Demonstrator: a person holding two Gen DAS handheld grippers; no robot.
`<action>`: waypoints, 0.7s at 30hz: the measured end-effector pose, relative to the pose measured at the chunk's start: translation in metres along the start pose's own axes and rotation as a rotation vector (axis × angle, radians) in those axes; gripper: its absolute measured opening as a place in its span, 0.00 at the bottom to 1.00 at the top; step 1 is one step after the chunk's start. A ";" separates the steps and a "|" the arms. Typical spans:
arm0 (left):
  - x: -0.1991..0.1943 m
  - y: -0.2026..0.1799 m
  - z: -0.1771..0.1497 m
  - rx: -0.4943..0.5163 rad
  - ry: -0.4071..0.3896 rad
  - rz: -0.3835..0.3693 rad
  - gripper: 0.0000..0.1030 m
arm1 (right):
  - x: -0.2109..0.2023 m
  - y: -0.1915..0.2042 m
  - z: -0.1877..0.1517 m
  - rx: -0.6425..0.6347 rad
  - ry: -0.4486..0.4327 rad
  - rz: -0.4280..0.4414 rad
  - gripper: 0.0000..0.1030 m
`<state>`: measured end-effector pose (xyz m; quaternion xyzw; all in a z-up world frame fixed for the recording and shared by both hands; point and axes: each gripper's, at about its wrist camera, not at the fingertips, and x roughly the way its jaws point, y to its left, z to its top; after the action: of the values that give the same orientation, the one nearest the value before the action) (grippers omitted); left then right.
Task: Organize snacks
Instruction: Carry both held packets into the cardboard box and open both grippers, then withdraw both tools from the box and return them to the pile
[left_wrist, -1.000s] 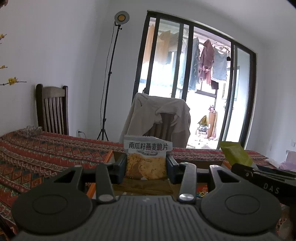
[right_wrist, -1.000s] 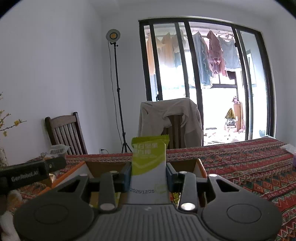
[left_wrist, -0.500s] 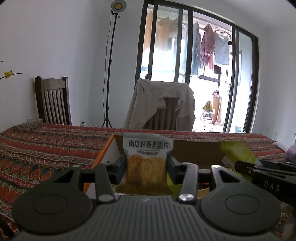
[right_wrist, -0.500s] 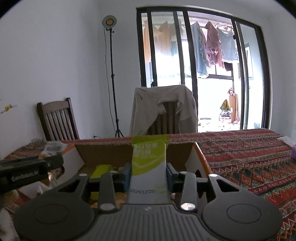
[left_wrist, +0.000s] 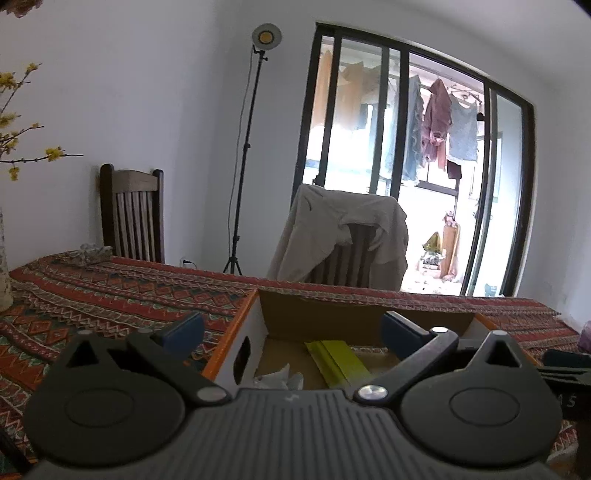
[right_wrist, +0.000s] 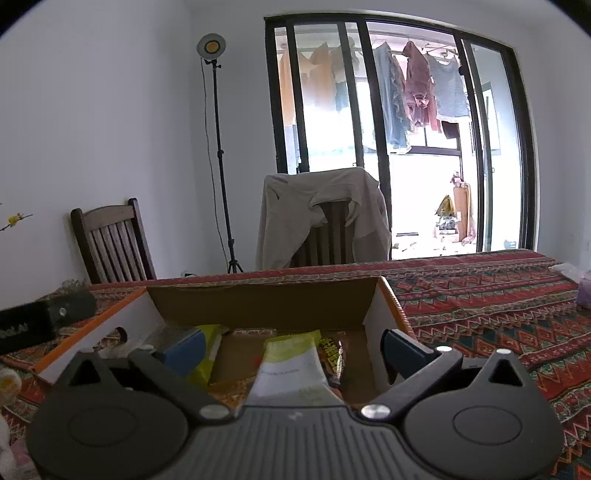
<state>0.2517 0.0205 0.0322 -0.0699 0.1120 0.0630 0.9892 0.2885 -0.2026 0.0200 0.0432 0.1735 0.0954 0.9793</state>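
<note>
Snack packets lie loose inside the cardboard box (right_wrist: 258, 299), which sits on the patterned tablecloth (right_wrist: 480, 295): a green-and-white packet (right_wrist: 291, 365) on the box floor, touching a yellow-and-black bar (right_wrist: 332, 354) beside it, and a yellow-green packet (left_wrist: 340, 360) flat near the middle. Right gripper (right_wrist: 291, 347) hangs over the box, fingers spread, gripping nothing. Left gripper (left_wrist: 291, 328) likewise stands wide apart above the box's left wall.

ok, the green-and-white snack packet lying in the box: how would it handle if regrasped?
The green-and-white packet looks like a thin, flat sachet, so probably light and somewhat floppy. Its smooth, film-like surface may be slippery. Lying flat in the cardboard box, it shouldn't roll, but its edge may be hard to grasp.
</note>
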 end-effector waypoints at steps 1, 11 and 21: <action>0.000 0.001 0.000 -0.008 0.002 0.000 1.00 | -0.001 0.000 0.000 0.003 0.000 -0.002 1.00; -0.001 0.008 0.002 -0.040 0.017 0.015 1.00 | -0.006 -0.003 0.004 0.022 -0.015 0.004 1.00; -0.038 0.023 0.035 -0.123 0.023 0.053 1.00 | -0.011 -0.004 0.005 0.035 -0.019 0.032 1.00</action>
<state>0.2196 0.0439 0.0717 -0.1280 0.1210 0.0952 0.9797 0.2809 -0.2087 0.0279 0.0642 0.1649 0.1077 0.9783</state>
